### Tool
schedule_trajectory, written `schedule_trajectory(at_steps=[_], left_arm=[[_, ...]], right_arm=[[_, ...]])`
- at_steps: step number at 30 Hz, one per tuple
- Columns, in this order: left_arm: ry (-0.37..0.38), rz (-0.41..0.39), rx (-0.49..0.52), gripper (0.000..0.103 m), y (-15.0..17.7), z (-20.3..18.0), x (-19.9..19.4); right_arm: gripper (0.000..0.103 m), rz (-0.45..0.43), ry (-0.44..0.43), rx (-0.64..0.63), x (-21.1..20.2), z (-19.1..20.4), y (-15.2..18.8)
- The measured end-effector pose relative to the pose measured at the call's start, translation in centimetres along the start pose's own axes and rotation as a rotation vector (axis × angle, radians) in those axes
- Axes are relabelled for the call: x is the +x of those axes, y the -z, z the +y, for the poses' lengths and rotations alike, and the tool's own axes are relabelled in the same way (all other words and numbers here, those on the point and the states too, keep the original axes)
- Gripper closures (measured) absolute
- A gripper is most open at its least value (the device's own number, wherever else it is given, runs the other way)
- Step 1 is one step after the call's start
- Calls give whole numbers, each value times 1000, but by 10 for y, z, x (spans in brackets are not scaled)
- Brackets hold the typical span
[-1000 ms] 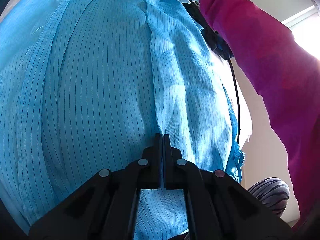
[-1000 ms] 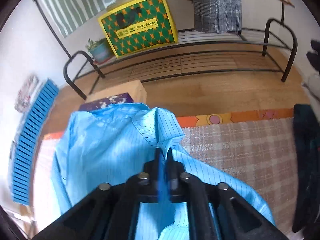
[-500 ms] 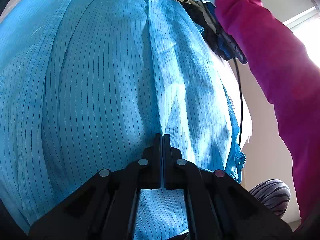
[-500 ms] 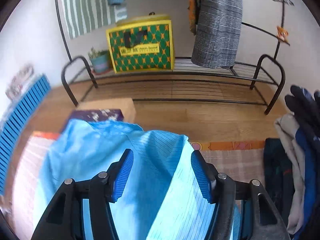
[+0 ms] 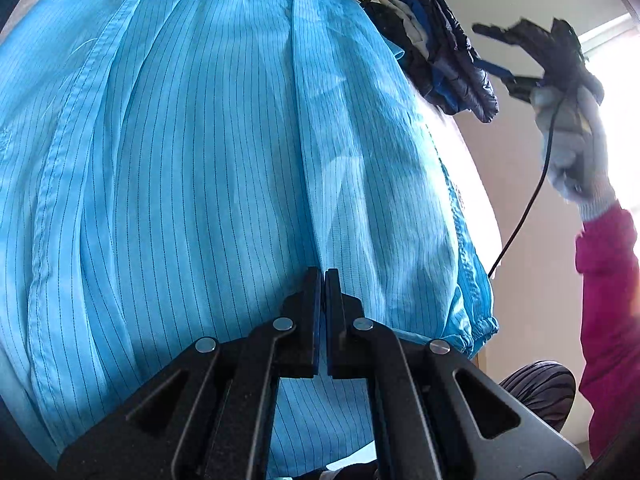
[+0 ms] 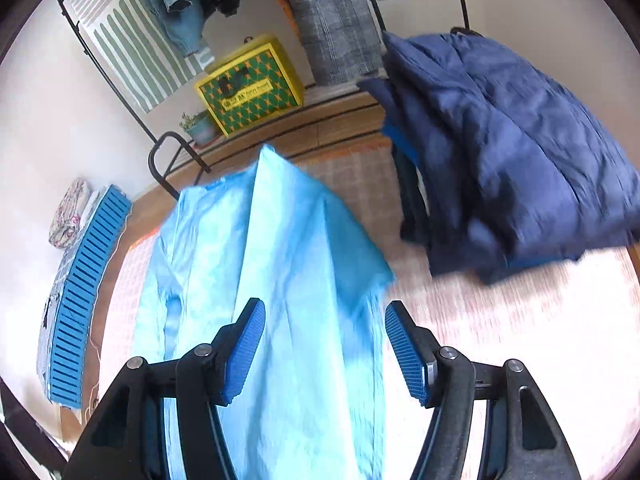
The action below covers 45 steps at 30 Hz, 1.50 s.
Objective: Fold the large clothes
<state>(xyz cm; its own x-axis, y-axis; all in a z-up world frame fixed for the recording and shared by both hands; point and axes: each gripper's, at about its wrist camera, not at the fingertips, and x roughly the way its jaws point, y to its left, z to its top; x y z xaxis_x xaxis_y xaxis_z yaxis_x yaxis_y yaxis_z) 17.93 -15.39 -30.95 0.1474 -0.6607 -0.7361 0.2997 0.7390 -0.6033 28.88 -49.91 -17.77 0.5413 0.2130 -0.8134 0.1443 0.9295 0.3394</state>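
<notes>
A light blue pinstriped garment [image 5: 200, 180] fills the left wrist view, and a long crease in it runs down into my left gripper [image 5: 322, 270]. That gripper is shut on the garment's fabric at its tips. In the right wrist view the same garment [image 6: 288, 280] lies spread on a checked mat [image 6: 500, 320]. My right gripper [image 6: 324, 312] hangs above it, open, with no cloth pressed between its blue pads [image 6: 244, 352]. In the left wrist view the right gripper [image 5: 480, 46] is raised at the upper right, held by a gloved hand [image 5: 572, 152].
A pile of dark blue padded clothes [image 6: 500, 152] lies on the mat to the right of the garment. Behind stands a black clothes rack [image 6: 172, 148] with hanging clothes, a yellow-green box [image 6: 252, 84] and a potted plant. A blue slatted crate [image 6: 80, 292] sits at the left. A pink sleeve [image 5: 608, 300] is at the right.
My right gripper has let go of the garment, opened and lifted up and away to the right. The left gripper stays shut in the same place.
</notes>
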Motion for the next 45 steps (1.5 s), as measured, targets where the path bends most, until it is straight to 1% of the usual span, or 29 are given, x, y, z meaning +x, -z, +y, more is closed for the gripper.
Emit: schedule_trajectory(at_steps=[2, 4, 6, 7, 8, 10, 12, 14, 15, 16, 17, 18, 19, 20, 21, 22, 24, 26, 28, 30, 31, 32, 33, 34, 36, 38, 40, 43, 45], left_arm=[[5, 2, -22, 103, 3, 0, -5], [10, -12, -49, 103, 6, 1, -15], [38, -30, -85, 102, 8, 2, -27], [51, -39, -108, 92, 7, 3, -32], [57, -52, -132, 75, 7, 4, -38], [56, -82, -157, 61, 5, 2, -46], [46, -70, -143, 61, 1, -3, -45], [9, -37, -121, 61, -2, -9, -36], [-15, -23, -114, 61, -2, -12, -29], [-32, -2, -107, 61, 0, -13, -22], [-46, 24, -103, 64, 2, -14, -13], [-46, 42, -99, 72, 5, -15, -5], [-64, 31, -86, 91, 9, -15, -4], [-86, 19, -68, 100, 13, -17, -3], [-87, 12, -54, 100, 18, -18, -4], [-87, 11, -48, 103, 24, -16, -7], [-94, 17, -38, 103, 37, -14, -13], [-120, 16, -8, 103, 49, -18, -19], [-135, 15, 13, 103, 56, -22, -23], [-145, 15, 26, 103, 60, -25, -24], [-143, 19, 27, 103, 62, -26, -24], [-144, 20, 26, 103, 62, -25, -24], [-144, 20, 27, 103, 62, -26, -24], [-147, 21, 31, 103, 61, -26, -24], [-166, 12, 35, 103, 62, -25, -28], [-201, -2, 36, 103, 65, -21, -36], [-210, -5, 21, 103, 67, -15, -41], [-226, -4, 18, 103, 70, -12, -46], [-242, -4, 28, 103, 73, -12, -48]], right_arm=[[37, 47, -20, 10, -11, -4, 38], [37, 95, -16, 10, -15, -3, 75], [37, 134, -25, 6, -13, -3, 106], [37, 157, -29, 8, -10, -3, 119], [37, 178, -37, 15, -7, -4, 132], [37, 225, -52, 34, 5, -6, 152], [37, 254, -49, 42, 14, -8, 172], [37, 281, -50, 51, 23, -10, 185], [37, 283, -52, 56, 26, -12, 190], [36, 264, -49, 47, 24, -11, 192], [36, 267, -53, 41, 23, -11, 191], [36, 263, -71, 46, 22, -12, 192], [48, 262, -94, 51, 21, -11, 194], [61, 277, -129, 51, 22, -9, 197], [93, 306, -171, 54, 25, -7, 200], [96, 317, -200, 53, 24, -5, 202], [96, 325, -237, -14, 18, 7, 207], [96, 321, -271, -92, 9, 20, 210], [95, 307, -274, -120, 2, 22, 209], [95, 290, -306, -116, -2, 18, 203], [86, 275, -311, -109, -4, 15, 197], [73, 258, -302, -91, -6, 10, 188], [48, 236, -304, -61, -8, 2, 181], [43, 210, -325, -16, -10, -6, 174], [43, 185, -362, 71, -8, -24, 158], [43, 162, -310, 105, -2, -36, 145], [43, 164, -261, 124, 13, -45, 135], [44, 201, -252, 179, 42, -51, 127], [44, 201, -235, 192, 56, -52, 118]])
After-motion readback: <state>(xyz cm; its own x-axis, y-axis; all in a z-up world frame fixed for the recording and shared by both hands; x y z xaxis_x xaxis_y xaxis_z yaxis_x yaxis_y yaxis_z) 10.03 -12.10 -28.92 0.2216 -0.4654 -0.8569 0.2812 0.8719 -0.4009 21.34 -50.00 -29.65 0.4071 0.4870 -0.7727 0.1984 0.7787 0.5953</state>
